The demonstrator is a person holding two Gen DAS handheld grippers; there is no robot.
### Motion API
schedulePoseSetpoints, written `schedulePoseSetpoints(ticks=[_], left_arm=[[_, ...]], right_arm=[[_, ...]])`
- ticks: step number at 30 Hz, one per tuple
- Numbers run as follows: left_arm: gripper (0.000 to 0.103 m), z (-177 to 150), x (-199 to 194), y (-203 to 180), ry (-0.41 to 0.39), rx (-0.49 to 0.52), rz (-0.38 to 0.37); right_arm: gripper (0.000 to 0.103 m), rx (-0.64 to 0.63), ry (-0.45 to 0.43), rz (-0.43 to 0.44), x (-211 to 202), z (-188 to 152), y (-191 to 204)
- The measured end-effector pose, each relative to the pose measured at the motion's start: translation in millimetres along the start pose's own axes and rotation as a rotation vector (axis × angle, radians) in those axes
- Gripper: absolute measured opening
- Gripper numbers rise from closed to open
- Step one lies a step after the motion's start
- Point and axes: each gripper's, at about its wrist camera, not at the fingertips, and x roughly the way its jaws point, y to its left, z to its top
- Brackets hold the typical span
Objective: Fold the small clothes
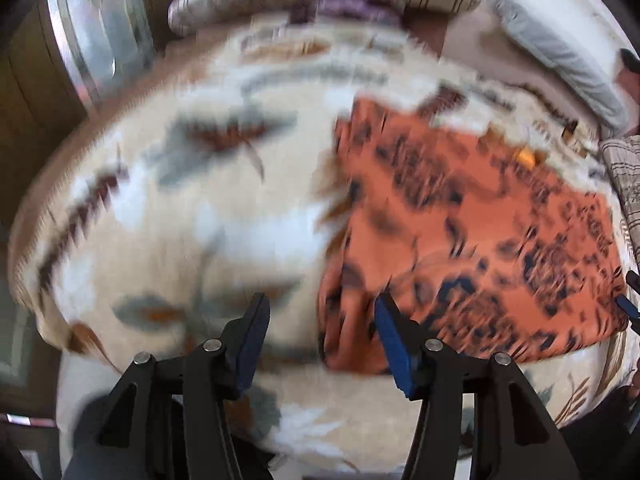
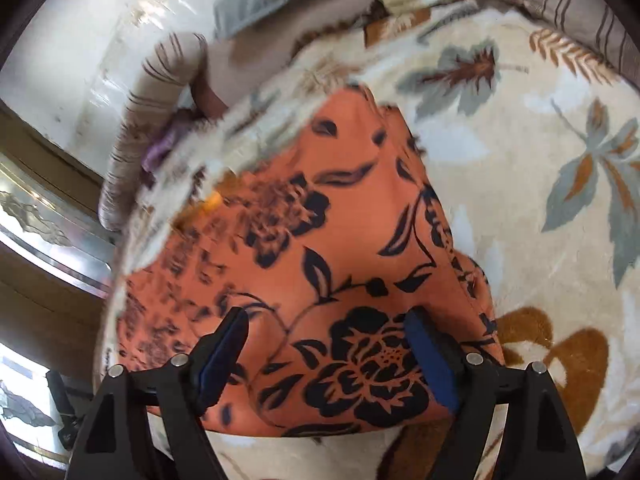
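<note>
- An orange floral garment point(image 2: 320, 248) lay spread on a leaf-patterned blanket point(image 2: 552, 128) covering a bed, apparently already folded at least once, though blur in the left view left that uncertain.
- The left tongs point(image 1: 322, 312) hung spread and empty beside the garment's bunched near edge.
- The right tongs point(image 2: 326, 324) stood spread above the cloth, pinching nothing.
- Further folds seemingly remained; striped pillows point(image 2: 160, 92) lined the far side.

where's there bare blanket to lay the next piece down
Bare blanket lies between the orange garment and the bed's left edge, in front of the left tongs. The right wrist view shows a second free patch, bordered by the garment and the striped pillow. The head end is crowded with pillows and a purple cloth.
</note>
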Motion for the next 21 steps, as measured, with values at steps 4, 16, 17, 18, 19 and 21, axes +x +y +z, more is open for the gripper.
schedulePoseSetpoints(ticks=[4, 16, 17, 18, 19, 21], left_arm=[[0.057, 48.6, 3.2, -20.4, -0.035, 0.041, -0.05], [0.063, 127.5, 105.9, 1.2, 0.093, -0.053, 0.062], [0.063, 128.0, 103.0, 2.1, 0.085, -0.058, 0.058], [0.063, 125.4, 98.7, 1.7, 0.074, -0.053, 0.062], [0.063, 123.8, 91.4, 0.4, 0.049, -0.041, 0.079], [0.063, 118.4, 75.0, -2.0, 0.004, -0.027, 0.098]], right_arm=[[0.083, -0.035, -0.016, 0.049, -5.6, 21.0, 17.1], [0.083, 0.189, 0.027, 0.121, 60.6, 108.5, -38.3], [0.083, 0.235, 0.01, 0.139, 60.8, 114.5, -49.0], [0.083, 0.267, -0.001, 0.148, 59.8, 118.3, -55.0], [0.084, 0.288, -0.018, 0.134, 54.8, 121.8, -55.5], [0.084, 0.251, -0.042, 0.192, 46.3, 124.8, -42.0]])
